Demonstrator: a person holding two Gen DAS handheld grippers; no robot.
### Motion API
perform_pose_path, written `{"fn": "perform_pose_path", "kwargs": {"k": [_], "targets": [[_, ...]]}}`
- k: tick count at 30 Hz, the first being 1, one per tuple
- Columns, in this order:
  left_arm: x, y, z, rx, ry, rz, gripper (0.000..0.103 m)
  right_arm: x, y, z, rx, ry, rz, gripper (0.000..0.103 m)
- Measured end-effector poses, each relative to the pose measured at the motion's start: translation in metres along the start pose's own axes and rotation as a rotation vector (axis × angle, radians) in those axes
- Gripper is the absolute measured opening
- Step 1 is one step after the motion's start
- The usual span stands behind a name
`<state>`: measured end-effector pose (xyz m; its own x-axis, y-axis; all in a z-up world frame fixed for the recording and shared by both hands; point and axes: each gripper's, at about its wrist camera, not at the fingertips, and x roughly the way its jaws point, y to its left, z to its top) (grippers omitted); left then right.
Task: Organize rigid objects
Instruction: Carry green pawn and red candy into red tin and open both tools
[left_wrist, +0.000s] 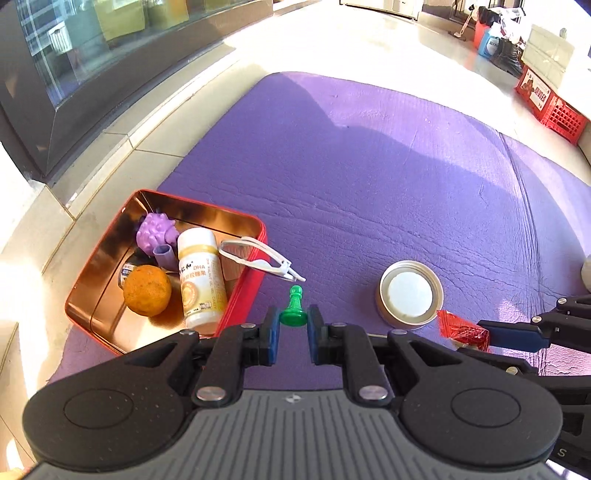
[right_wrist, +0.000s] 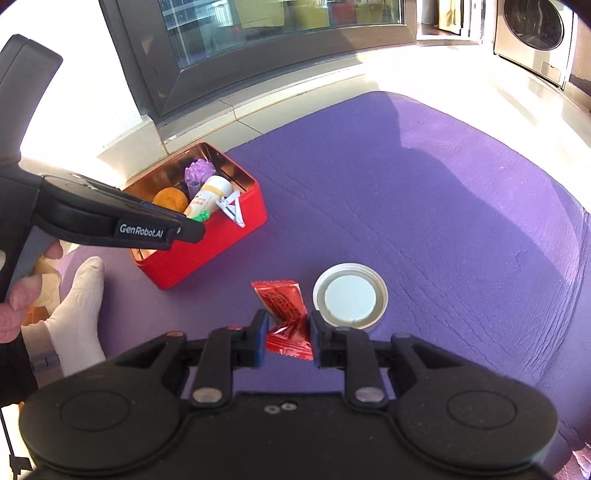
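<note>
My left gripper is shut on a green chess pawn, held above the purple mat just right of the red tin. The tin holds a purple spiky toy, an orange, a white DHA bottle and white glasses over its rim. My right gripper is shut on a red foil packet. In the right wrist view the left gripper hovers over the tin, the pawn's green tip showing.
A round jar lid lies on the purple mat, also in the right wrist view. A socked foot rests at the mat's left. A glass door frame, red crates and a washing machine stand around.
</note>
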<state>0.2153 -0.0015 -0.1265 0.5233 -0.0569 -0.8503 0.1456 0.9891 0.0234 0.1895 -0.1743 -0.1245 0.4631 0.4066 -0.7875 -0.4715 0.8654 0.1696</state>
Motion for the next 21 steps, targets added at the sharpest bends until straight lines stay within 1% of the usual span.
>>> {"fn": "perform_pose_path", "kwargs": {"k": [6, 11, 16, 21], "targets": [[-0.044, 0.018, 0.02, 0.019, -0.072, -0.017, 0.015, -0.028, 0.026, 0.034, -0.037, -0.08, 0.031, 0.022], [-0.061, 0.043, 0.032, -0.009, -0.112, -0.007, 0.015, -0.031, 0.05, 0.058, -0.083, -0.117, 0.045, 0.022], [-0.054, 0.077, 0.038, -0.054, -0.111, 0.029, 0.015, -0.02, 0.07, 0.08, -0.132, -0.124, 0.055, 0.022], [-0.029, 0.112, 0.044, -0.068, -0.099, 0.065, 0.015, 0.012, 0.085, 0.096, -0.157, -0.101, 0.048, 0.022]]}}
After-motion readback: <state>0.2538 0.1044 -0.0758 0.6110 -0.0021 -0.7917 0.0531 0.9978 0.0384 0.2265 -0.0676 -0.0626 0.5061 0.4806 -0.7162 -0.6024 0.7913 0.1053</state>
